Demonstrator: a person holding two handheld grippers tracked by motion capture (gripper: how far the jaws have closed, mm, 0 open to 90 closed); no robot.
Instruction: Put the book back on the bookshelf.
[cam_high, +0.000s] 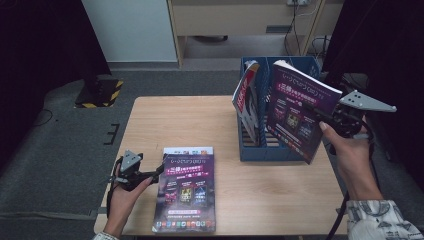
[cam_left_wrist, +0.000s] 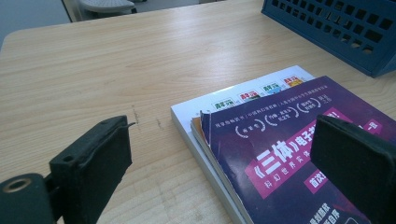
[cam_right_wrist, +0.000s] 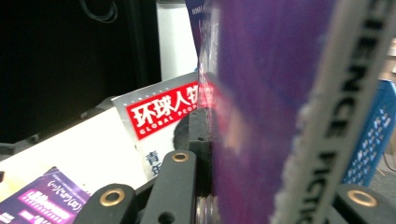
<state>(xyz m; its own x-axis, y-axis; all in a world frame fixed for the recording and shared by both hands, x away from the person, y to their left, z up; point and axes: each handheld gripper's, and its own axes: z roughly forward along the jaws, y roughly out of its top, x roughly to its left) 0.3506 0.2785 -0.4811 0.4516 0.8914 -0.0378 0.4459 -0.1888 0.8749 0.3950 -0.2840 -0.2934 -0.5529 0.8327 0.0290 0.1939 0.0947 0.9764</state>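
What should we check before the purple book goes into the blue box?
1. Right gripper shut on the held purple book: ok.
2. Book over the blue file box: ok, lifted and tilted above it.
3. Free slot in the box: cannot tell; a red-titled magazine already leans inside.
4. Left gripper free: ok, jaws open at the edge of the purple book on the table.
5. Table stack steady: ok, lying flat on the table.
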